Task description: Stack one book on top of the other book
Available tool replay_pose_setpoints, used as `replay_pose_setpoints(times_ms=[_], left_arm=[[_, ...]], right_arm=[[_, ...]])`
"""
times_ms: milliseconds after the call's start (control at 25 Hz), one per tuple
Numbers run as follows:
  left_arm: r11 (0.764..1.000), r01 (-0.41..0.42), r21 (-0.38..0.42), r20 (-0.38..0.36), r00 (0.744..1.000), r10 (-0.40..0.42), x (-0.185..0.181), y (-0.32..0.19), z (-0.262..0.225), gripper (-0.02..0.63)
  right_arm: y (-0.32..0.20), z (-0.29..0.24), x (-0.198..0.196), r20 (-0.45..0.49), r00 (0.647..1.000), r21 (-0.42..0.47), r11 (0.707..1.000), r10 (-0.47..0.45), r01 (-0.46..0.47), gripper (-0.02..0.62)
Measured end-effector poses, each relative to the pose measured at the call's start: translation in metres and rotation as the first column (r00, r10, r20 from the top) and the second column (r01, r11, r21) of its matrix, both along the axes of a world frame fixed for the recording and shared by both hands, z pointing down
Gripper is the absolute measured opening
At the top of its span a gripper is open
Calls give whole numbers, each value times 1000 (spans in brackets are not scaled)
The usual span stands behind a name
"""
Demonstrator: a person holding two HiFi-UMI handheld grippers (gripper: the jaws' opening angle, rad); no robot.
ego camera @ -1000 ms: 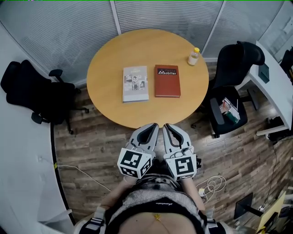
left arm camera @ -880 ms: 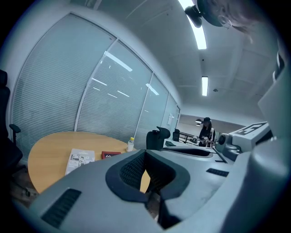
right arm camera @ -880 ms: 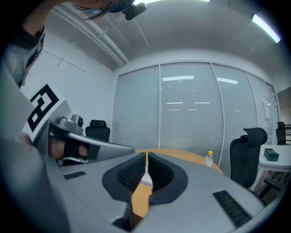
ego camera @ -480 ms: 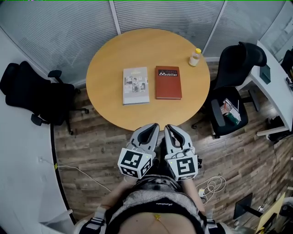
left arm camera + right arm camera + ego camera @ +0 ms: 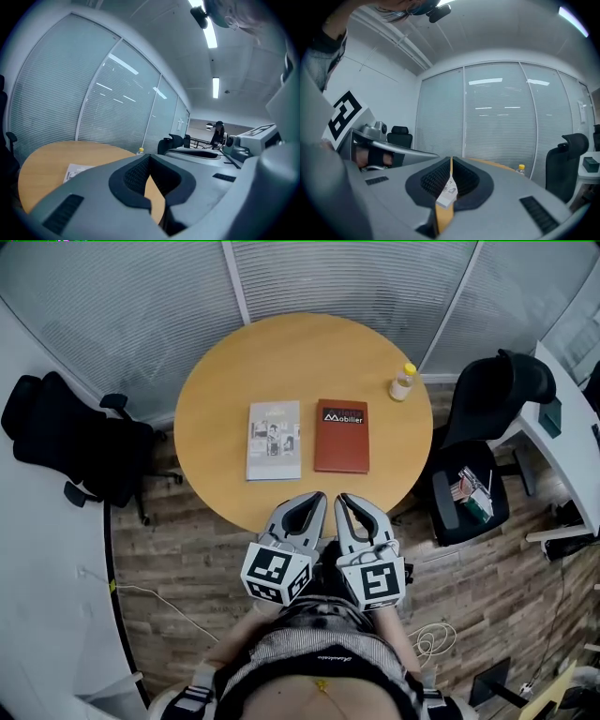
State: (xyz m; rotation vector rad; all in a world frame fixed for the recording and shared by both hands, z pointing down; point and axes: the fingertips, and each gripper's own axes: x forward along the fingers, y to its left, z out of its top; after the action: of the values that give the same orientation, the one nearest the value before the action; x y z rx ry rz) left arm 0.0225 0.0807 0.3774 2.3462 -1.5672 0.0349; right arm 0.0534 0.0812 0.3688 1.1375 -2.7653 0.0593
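One grey book (image 5: 274, 440), one red book (image 5: 341, 435)

A grey-white book (image 5: 274, 440) lies flat, cover up, ahead of the left gripper (image 5: 317, 497). A red-brown book (image 5: 341, 435) (white title at its far end) lies just beside it, apart, ahead of the right gripper (image 5: 340, 497).

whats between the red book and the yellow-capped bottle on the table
Nothing. In the head view, only bare wood of the round table separates the red book from the bottle.
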Motion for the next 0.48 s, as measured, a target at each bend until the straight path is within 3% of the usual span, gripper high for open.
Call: replay_pose_setpoints(times_ms=[360,480], left_arm=[[1000,29,0,11,1000,-29,4,-59,-4,18],[999,38,-6,12,999,-38,6,-72,-4,18]], right_arm=[[-61,-5,1,-14,998,49,997,-58,58,29],[-75,-3,4,-11,998,28,997,-65,65,29]])
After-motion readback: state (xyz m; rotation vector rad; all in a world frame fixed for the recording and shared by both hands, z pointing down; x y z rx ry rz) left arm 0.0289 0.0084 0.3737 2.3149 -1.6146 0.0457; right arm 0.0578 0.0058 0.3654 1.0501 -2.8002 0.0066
